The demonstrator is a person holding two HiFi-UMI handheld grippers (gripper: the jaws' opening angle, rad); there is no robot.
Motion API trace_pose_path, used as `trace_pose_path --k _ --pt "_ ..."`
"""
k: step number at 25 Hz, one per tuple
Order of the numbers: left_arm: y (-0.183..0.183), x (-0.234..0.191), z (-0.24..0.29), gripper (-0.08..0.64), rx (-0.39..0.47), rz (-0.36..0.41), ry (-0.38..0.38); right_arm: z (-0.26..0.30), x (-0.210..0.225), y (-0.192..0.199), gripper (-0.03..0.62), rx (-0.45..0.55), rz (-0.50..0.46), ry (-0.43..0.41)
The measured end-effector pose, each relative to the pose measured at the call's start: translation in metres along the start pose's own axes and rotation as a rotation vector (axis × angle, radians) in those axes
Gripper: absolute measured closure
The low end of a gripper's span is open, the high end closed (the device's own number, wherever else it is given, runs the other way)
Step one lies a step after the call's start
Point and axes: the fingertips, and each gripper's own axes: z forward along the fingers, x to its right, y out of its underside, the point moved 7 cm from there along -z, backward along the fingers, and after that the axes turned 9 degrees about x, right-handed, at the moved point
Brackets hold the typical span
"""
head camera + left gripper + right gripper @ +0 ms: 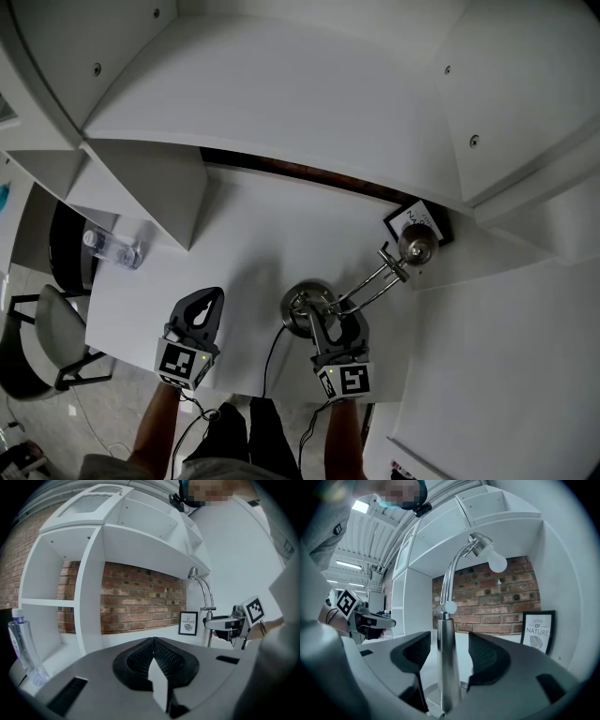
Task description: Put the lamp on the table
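Note:
A chrome desk lamp stands on the white table (pixel 239 230), its round base (pixel 302 306) near the front edge and its head (pixel 416 246) leaning toward the back right. In the right gripper view its stem (pixel 447 667) rises between the jaws to a white bulb (pixel 497 563). My right gripper (pixel 336 324) (pixel 449 641) is open around the stem, with a gap showing on each side. My left gripper (pixel 208 302) (pixel 153 645) is shut and empty, hovering left of the lamp (pixel 206 620).
A clear water bottle (pixel 114 249) (pixel 22 648) stands at the table's left. A framed print (pixel 419 218) (pixel 538 631) leans at the back right against the brick wall. White shelves (pixel 281 103) overhang the table's rear. A chair (pixel 52 333) sits left; the lamp's cable (pixel 272 361) drops over the front edge.

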Motion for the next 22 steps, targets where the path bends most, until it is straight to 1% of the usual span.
trace_pose_path --k 7,9,11,14,22 --pt "-0.004 0.01 -0.006 0.56 0.005 0.0 0.024 -0.019 -0.002 -0.007 0.336 -0.011 -0.011 0.012" --pt "-0.006 0.013 -0.009 0.558 -0.003 0.002 0.034 -0.023 -0.005 -0.011 0.364 -0.006 -0.012 0.022" --pt "-0.013 0.016 -0.012 0.558 0.013 0.006 0.044 -0.028 -0.007 -0.016 0.393 0.002 -0.018 0.038" --pt "-0.021 0.021 -0.018 0.56 0.035 0.013 0.052 -0.037 -0.01 -0.024 0.471 0.014 -0.028 0.065" --pt "-0.039 0.029 -0.036 0.558 0.054 0.018 0.063 -0.056 -0.017 -0.042 0.543 0.021 -0.049 0.109"
